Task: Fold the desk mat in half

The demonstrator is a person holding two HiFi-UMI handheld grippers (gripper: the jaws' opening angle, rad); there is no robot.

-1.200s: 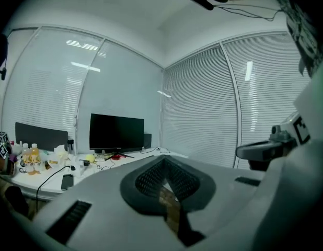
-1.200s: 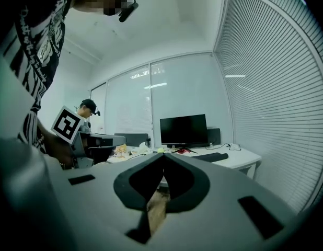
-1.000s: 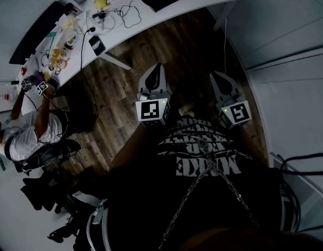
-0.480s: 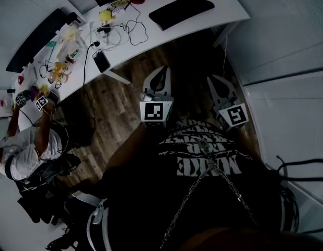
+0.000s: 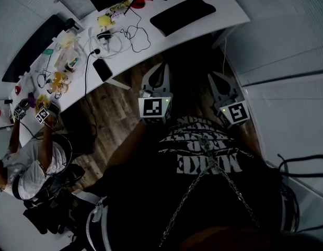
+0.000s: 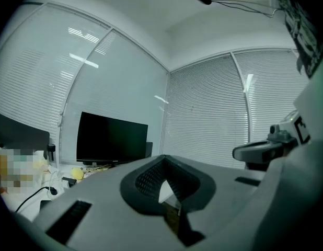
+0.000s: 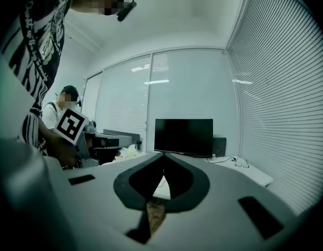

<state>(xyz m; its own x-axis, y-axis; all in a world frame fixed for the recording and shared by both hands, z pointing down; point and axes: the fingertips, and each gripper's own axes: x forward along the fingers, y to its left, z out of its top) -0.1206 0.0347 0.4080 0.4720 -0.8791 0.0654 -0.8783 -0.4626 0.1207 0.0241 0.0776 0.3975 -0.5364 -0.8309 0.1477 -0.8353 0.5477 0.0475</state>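
The dark desk mat [image 5: 182,14] lies flat on the white desk [image 5: 232,12] at the top of the head view. Both grippers are held level over the wooden floor, short of the desk's near edge and apart from the mat. My left gripper [image 5: 162,68] is shut with nothing in it, and its jaw tips meet in the left gripper view [image 6: 162,159]. My right gripper [image 5: 214,77] is shut and empty too, its tips closed in the right gripper view [image 7: 162,155]. The mat does not show in either gripper view.
Cables, a phone [image 5: 102,69] and small yellow items [image 5: 103,20] clutter the desk left of the mat. A black monitor [image 6: 112,138] [image 7: 183,136] stands at the back. Another person [image 5: 31,158] with marker cubes [image 7: 71,125] works at the far left. Blinds line the right wall.
The desk and the mat have come lower and nearer in the head view. Both grippers have moved toward the desk together, still shut.
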